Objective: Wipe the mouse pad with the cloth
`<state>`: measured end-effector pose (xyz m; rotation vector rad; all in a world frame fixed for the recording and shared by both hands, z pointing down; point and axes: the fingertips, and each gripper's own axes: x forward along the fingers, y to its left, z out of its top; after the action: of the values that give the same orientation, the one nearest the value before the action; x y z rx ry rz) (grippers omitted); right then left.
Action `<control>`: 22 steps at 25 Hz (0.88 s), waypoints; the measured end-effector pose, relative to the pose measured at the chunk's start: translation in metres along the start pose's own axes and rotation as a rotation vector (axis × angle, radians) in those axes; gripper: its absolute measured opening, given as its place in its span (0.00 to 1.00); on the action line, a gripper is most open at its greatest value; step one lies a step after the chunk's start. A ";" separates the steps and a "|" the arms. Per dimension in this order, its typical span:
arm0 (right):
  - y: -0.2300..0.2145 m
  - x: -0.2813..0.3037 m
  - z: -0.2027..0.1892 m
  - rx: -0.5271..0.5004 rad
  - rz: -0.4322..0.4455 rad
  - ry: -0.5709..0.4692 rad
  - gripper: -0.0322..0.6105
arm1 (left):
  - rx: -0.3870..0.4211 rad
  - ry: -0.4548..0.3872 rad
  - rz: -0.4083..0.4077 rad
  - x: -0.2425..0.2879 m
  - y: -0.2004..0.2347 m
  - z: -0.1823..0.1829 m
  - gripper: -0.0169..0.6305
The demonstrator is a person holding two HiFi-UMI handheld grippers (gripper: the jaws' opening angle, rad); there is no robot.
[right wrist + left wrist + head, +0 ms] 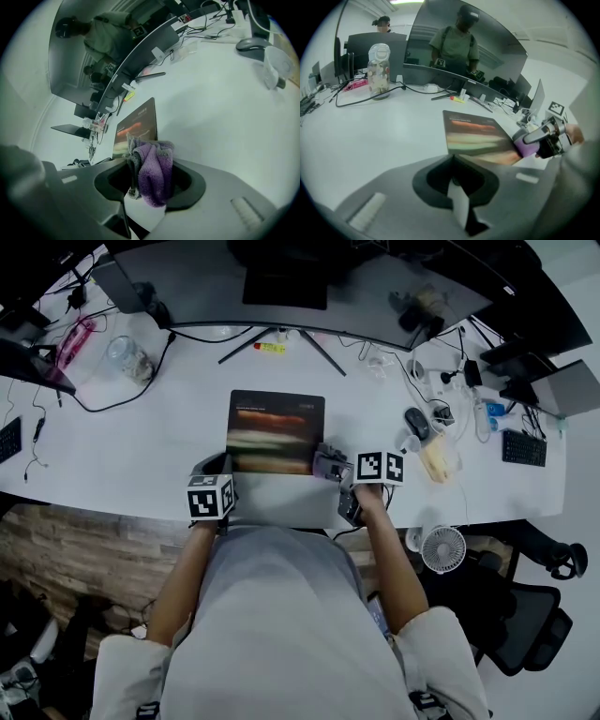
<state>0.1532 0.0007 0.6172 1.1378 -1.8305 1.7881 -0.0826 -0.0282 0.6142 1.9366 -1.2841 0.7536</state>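
The dark mouse pad (277,432) with coloured streaks lies flat on the white desk (141,451), just in front of the person. My right gripper (336,468) sits at the pad's near right corner, shut on a bunched purple and grey cloth (152,171). From the right gripper view the pad (138,129) lies just beyond the cloth. My left gripper (214,465) rests off the pad's near left corner, its jaws shut with nothing held. The left gripper view shows the pad (476,133) ahead and the cloth (526,146) at its right.
A curved monitor (309,277) on a splayed stand sits behind the pad. A glass jar (127,357) and cables lie at the left. A mouse (417,423), a yellow packet (439,457) and chargers crowd the right. A small fan (442,547) stands below the desk edge.
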 end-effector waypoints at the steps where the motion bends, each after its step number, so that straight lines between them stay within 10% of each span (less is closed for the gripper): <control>1: -0.001 -0.001 0.000 0.006 0.000 -0.010 0.35 | -0.002 0.000 -0.001 0.000 0.000 0.000 0.03; 9: 0.009 -0.019 0.011 -0.059 0.004 -0.133 0.34 | -0.173 -0.035 -0.083 -0.010 -0.001 0.003 0.03; 22: 0.049 -0.056 0.032 -0.348 0.011 -0.282 0.34 | -0.076 -0.156 -0.093 -0.062 -0.023 0.048 0.03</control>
<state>0.1612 -0.0181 0.5386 1.2868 -2.2015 1.2916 -0.0782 -0.0269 0.5327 2.0106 -1.2849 0.5088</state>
